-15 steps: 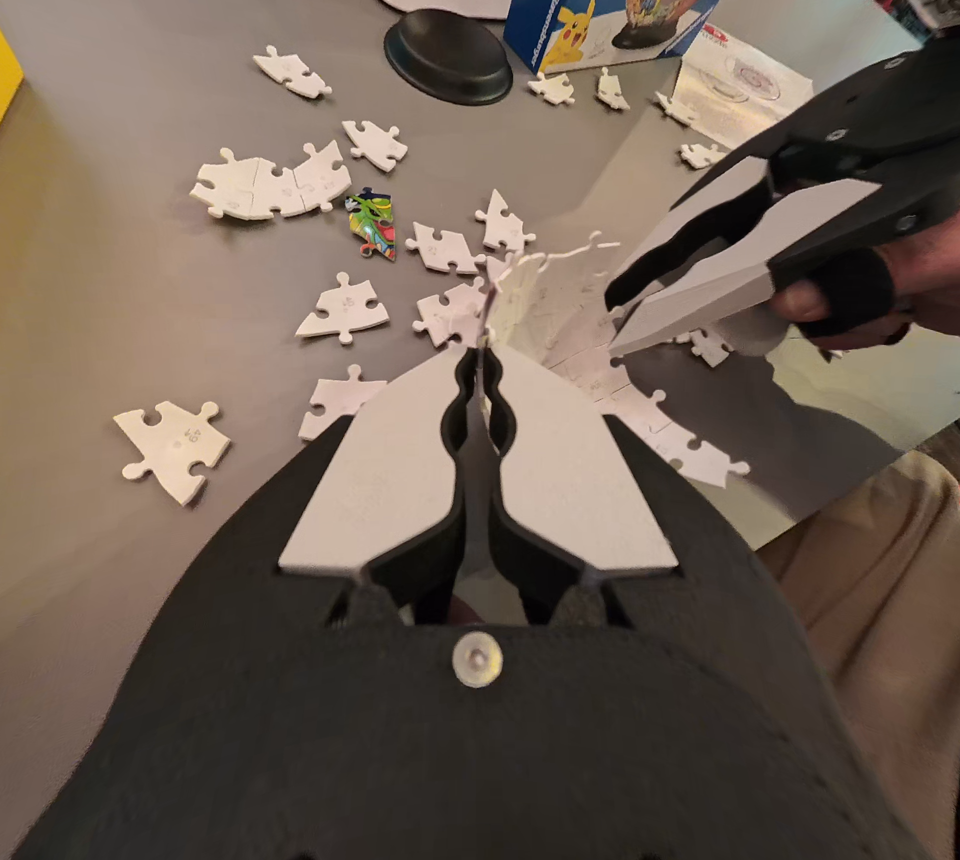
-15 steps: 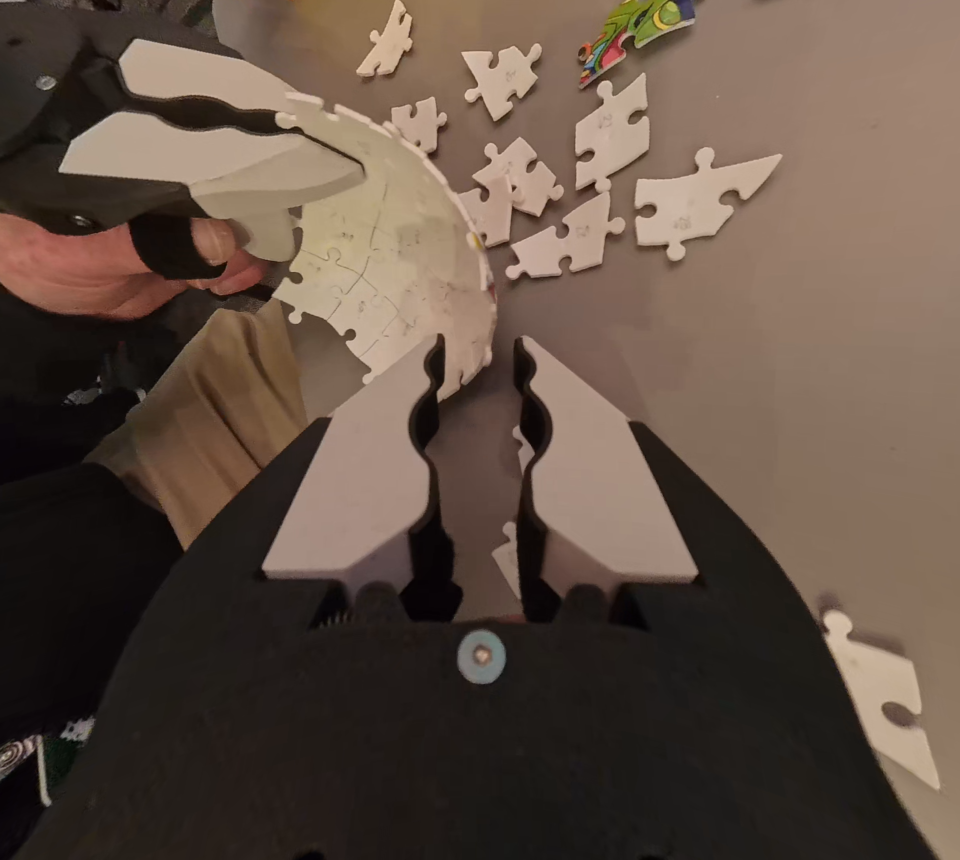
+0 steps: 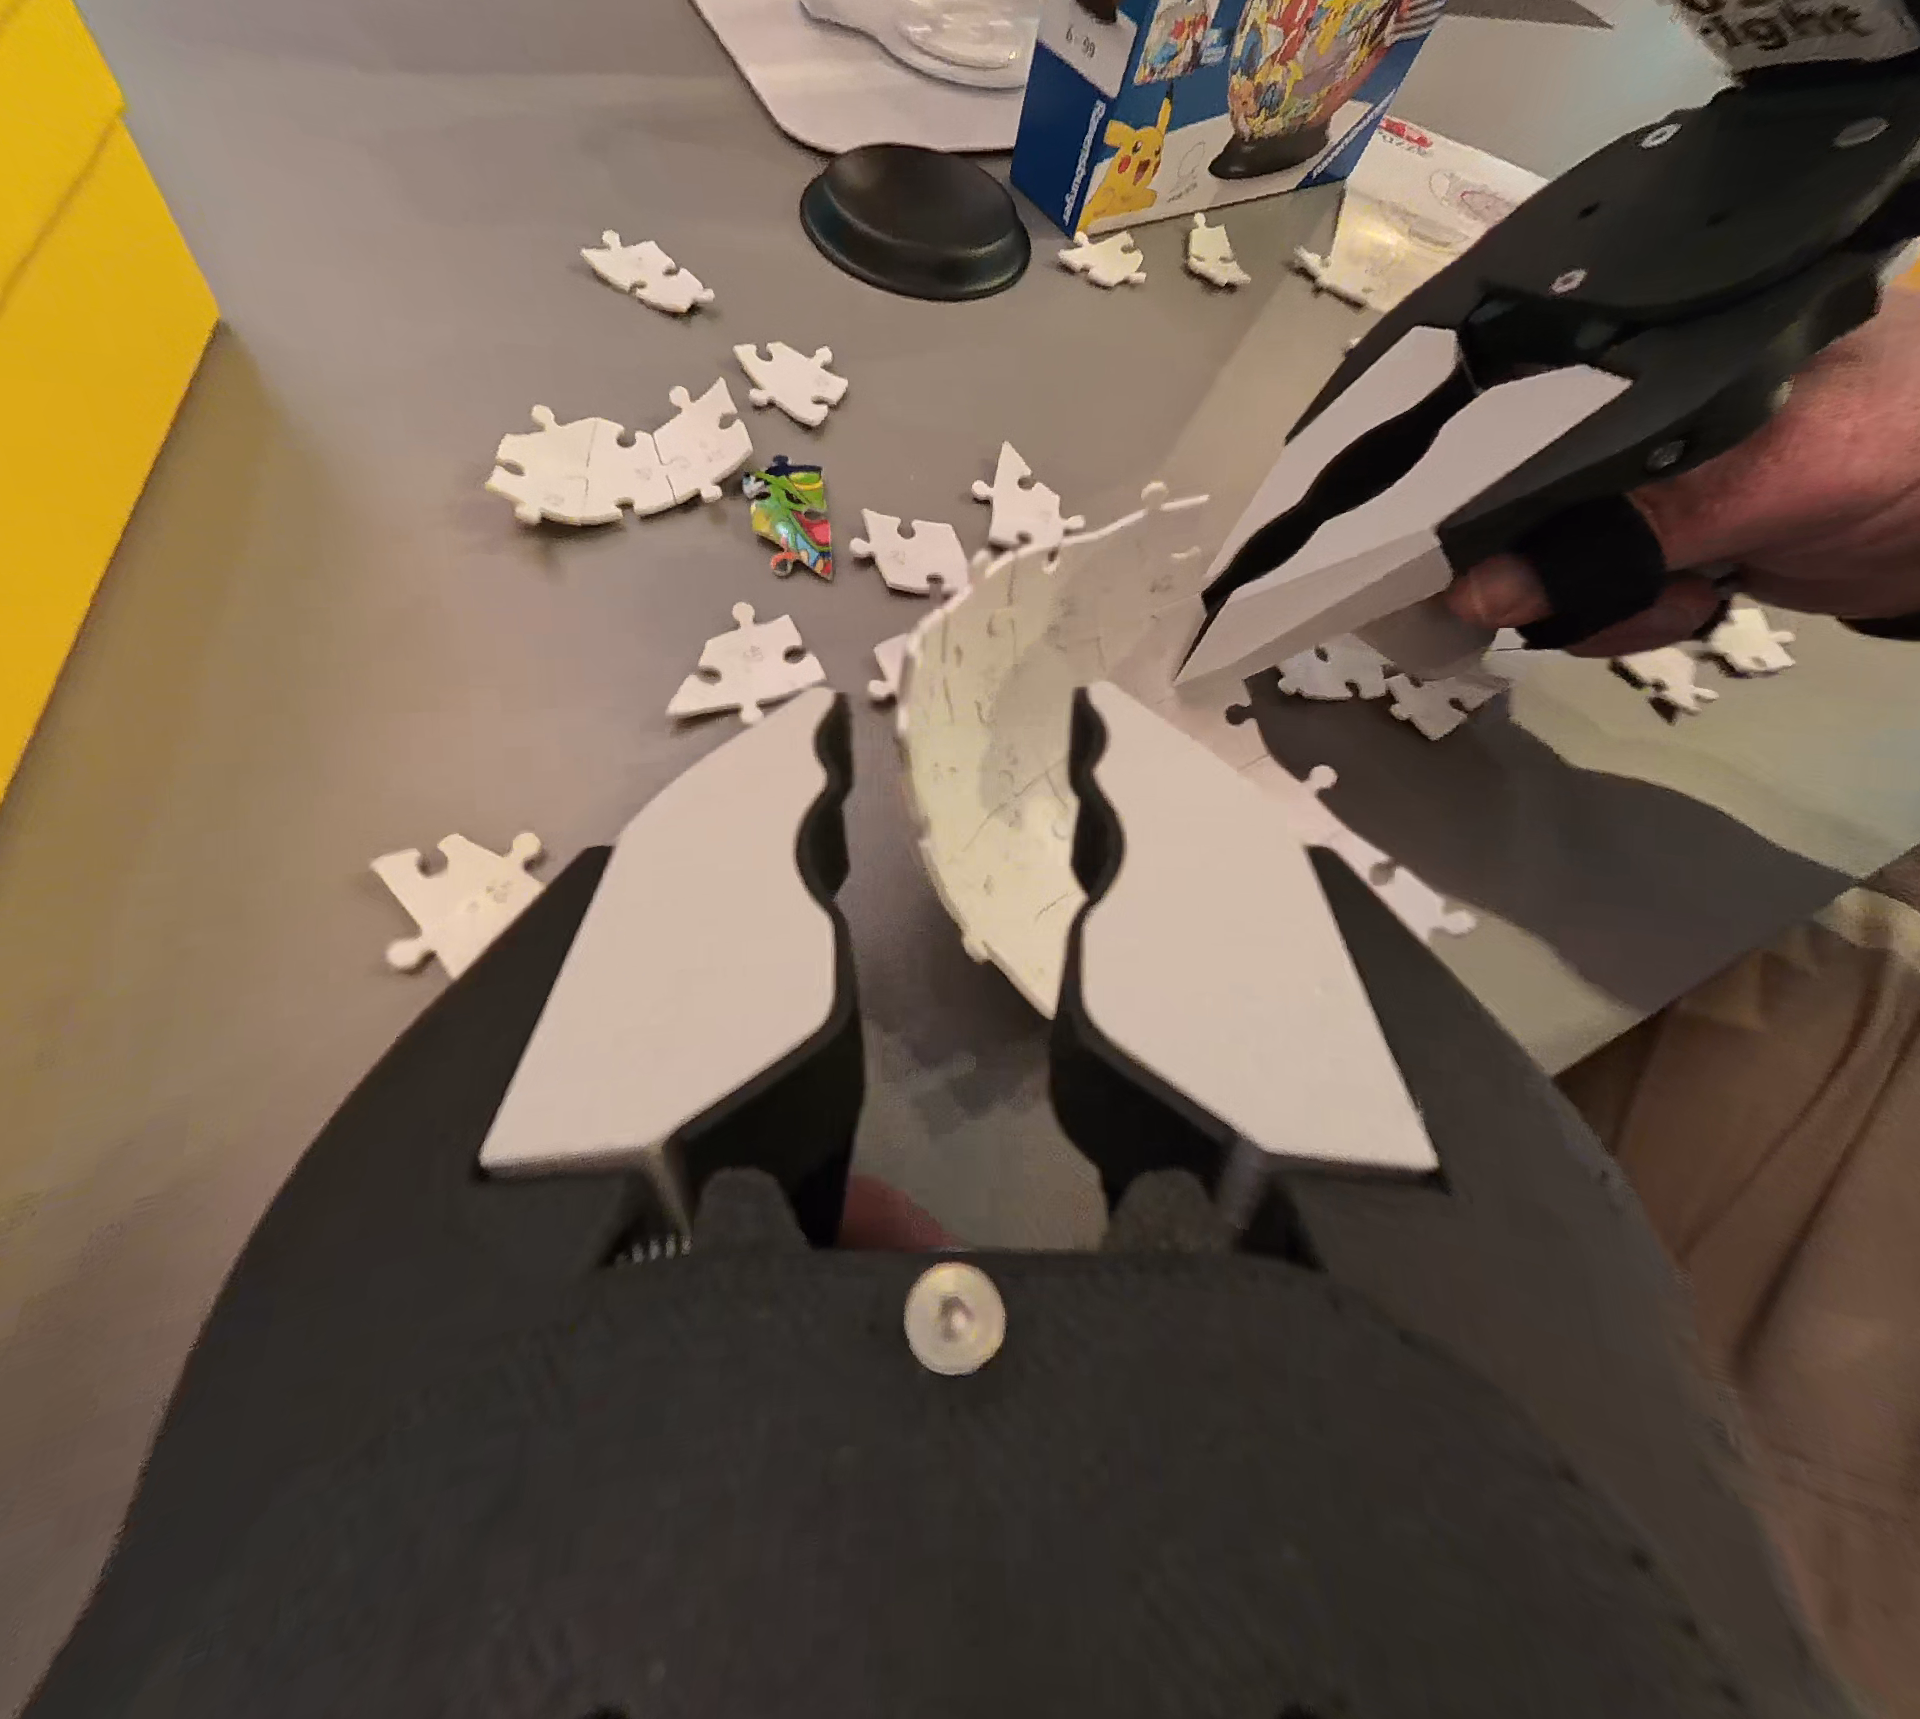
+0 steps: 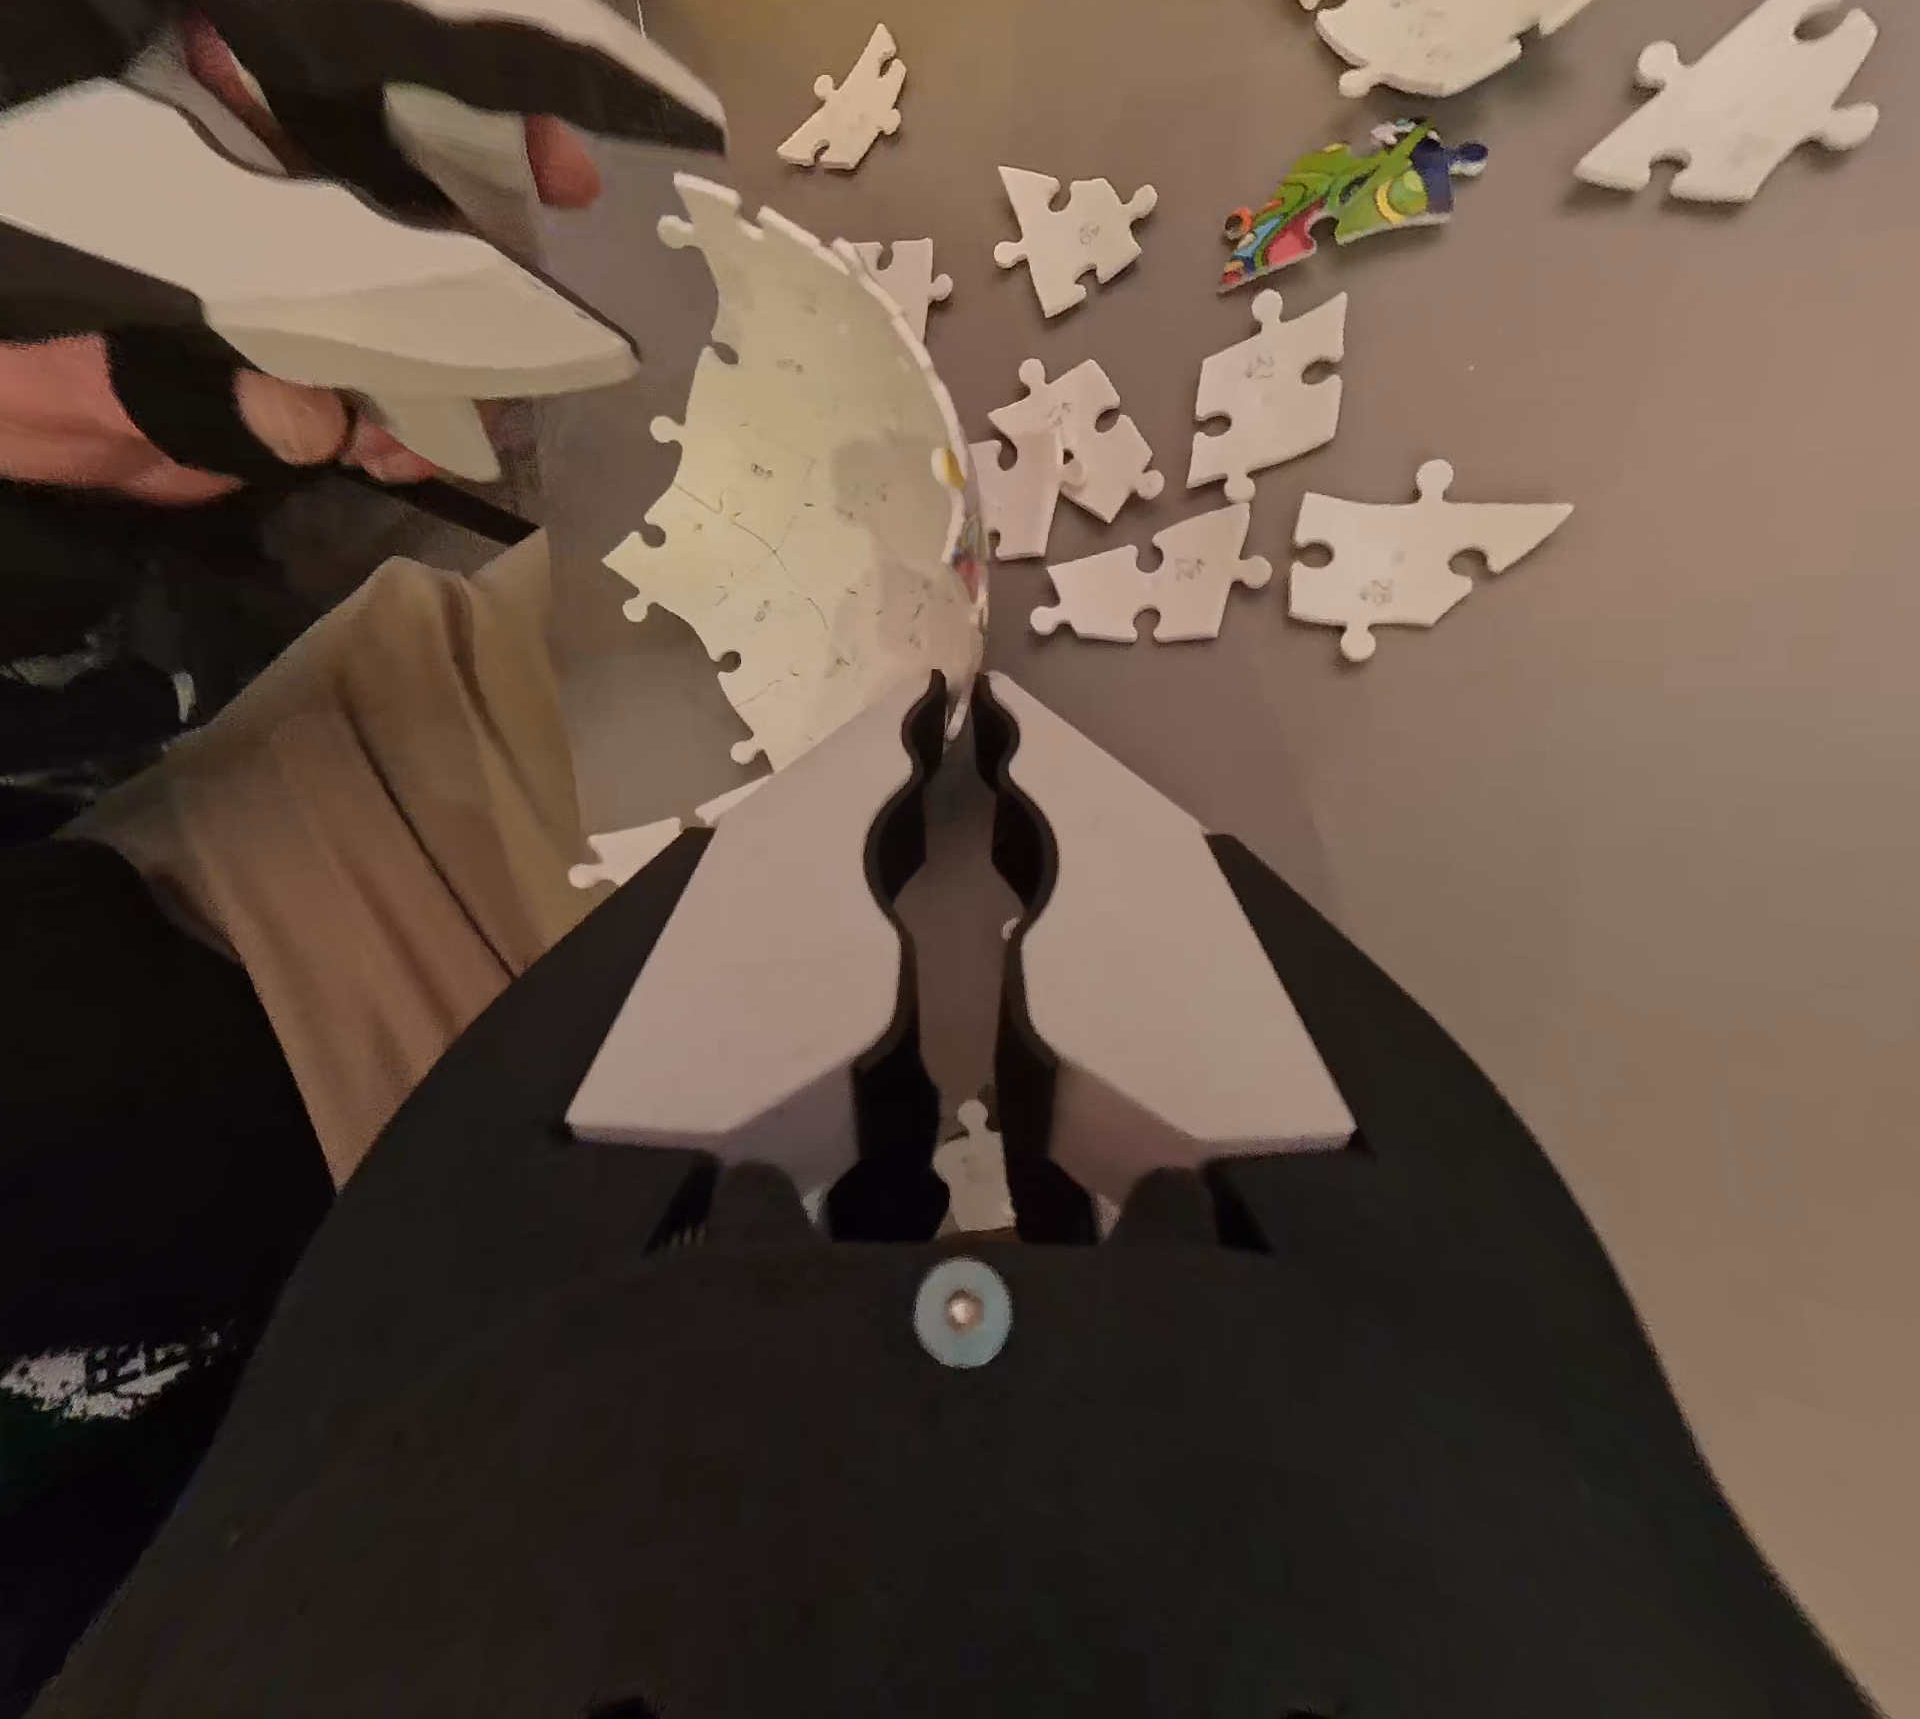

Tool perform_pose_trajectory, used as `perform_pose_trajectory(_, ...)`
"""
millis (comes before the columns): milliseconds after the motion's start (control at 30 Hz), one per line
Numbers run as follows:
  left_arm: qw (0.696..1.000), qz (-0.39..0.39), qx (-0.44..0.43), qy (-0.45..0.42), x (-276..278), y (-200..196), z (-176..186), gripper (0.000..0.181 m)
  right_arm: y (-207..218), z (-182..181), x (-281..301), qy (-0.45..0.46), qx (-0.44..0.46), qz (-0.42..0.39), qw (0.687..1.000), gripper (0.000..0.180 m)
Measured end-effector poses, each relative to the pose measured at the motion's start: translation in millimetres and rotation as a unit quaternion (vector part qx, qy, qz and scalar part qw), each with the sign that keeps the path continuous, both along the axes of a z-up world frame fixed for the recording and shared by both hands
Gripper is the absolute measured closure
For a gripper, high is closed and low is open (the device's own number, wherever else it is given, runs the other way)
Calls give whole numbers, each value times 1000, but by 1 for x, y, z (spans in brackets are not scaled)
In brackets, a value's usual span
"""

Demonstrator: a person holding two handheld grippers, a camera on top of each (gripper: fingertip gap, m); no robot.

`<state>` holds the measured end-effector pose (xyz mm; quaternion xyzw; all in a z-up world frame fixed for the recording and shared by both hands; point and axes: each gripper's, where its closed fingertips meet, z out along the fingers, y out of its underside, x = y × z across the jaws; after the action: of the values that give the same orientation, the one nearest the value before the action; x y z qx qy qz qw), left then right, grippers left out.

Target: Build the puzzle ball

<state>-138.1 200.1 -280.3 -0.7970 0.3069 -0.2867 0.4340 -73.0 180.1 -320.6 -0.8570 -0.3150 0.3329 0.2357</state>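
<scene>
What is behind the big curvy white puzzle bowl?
Behind the curved puzzle shell, loose white pieces lie on the grey table, one partly hidden by its rim. Farther back lies a colourful piece. Anything directly under the shell is covered.

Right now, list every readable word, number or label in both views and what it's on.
I don't quote writing; here is what bears it.
Puzzle box: printed brand text and a small white sticker.
White tag on the right gripper: large printed characters.
Leaflet beside the box: print too small.
Loose pieces and assembled shell: faint marks on the white backs, too small.
</scene>
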Motion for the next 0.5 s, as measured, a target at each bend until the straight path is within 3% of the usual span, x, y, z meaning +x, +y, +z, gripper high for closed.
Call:
perform_pose_trajectory(233, 987, -113, 62, 96, 5, 12, 48, 130, 4, 7, -1, -45, 26, 74, 996, 177)
perform_pose_trajectory(367, 960, -197, 49, 192, 23, 13, 29, 124, 7, 11, -5, -86, 45, 131, 987, 177)
perform_pose_trajectory(500, 946, -241, 6, 217, 31, 13, 10, 122, 11, 15, -12, -101, 60, 185, 976, 178)
